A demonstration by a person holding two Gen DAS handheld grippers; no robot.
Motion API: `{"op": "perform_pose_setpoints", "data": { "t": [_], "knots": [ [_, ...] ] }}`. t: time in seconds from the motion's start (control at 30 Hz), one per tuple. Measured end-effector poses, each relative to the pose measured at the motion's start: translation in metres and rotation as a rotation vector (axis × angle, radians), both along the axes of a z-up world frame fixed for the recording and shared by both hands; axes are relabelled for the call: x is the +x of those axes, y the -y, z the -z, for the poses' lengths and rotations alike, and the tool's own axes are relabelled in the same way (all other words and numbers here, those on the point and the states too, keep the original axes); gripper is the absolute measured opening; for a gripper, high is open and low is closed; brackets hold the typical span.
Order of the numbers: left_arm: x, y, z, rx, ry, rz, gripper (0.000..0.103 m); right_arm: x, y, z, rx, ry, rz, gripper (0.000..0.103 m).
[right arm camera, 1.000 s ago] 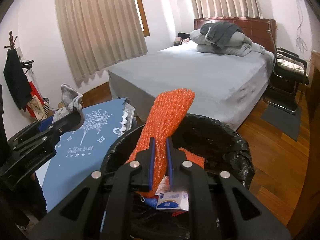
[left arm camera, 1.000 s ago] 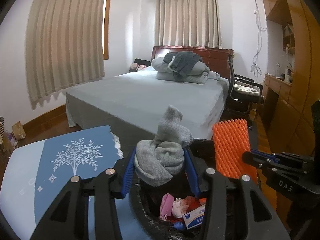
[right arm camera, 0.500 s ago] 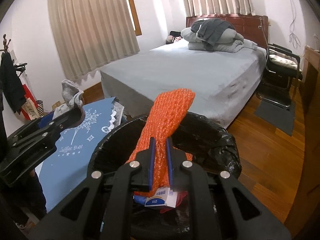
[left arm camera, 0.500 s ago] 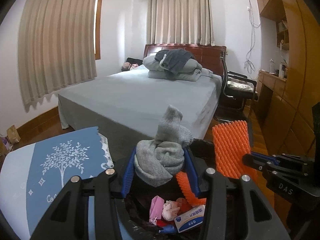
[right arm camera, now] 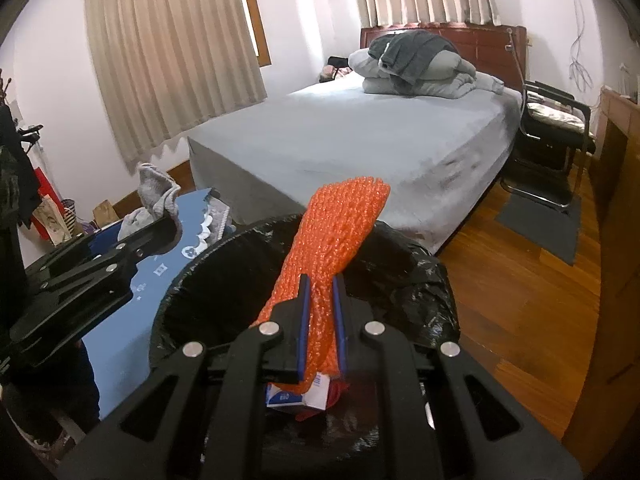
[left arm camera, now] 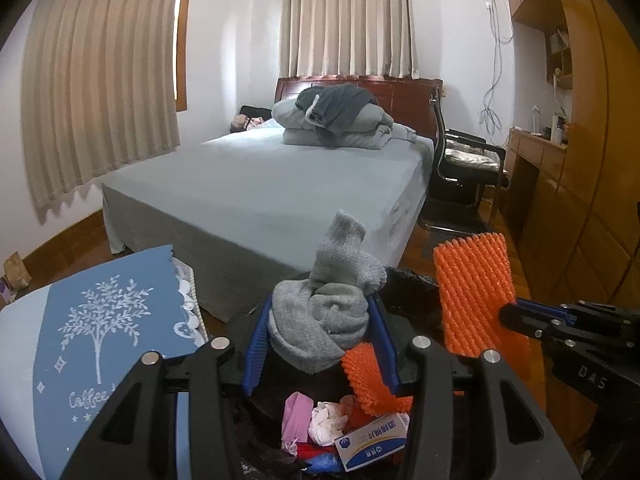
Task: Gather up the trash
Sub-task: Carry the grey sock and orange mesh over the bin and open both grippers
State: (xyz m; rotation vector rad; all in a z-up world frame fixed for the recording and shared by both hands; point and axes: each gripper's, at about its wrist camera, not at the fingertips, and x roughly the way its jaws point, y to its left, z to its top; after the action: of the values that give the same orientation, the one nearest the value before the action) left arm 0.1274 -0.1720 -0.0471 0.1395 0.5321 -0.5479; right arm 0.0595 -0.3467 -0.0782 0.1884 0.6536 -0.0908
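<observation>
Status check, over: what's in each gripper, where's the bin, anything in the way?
Left gripper shut on grey sock. Right gripper shut on orange foam net. Both over black-lined bin, part full. Nothing blocking.

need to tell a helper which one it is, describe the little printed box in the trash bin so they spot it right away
Find the black-lined bin at the foot of the bed. Among the scraps at its bottom lies a small white-and-blue carton, the only flat, printed box there, beside soft pink and white wads.
</observation>
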Motion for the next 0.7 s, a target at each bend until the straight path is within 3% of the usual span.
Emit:
{"op": "perform_pose_setpoints", "data": {
  "t": [0.5, 0.7],
  "knots": [
    [0.022, 0.027, 0.025, 0.040, -0.054, 0.028, 0.046, 0.021, 0.024, 0.031, 0.020, -0.053, 0.013, 0.010],
    [0.034, 0.031, 0.035, 0.047, -0.097, 0.050, 0.053, 0.036, 0.029, 0.045, 0.027, -0.085, 0.008, 0.016]
  ]
}}
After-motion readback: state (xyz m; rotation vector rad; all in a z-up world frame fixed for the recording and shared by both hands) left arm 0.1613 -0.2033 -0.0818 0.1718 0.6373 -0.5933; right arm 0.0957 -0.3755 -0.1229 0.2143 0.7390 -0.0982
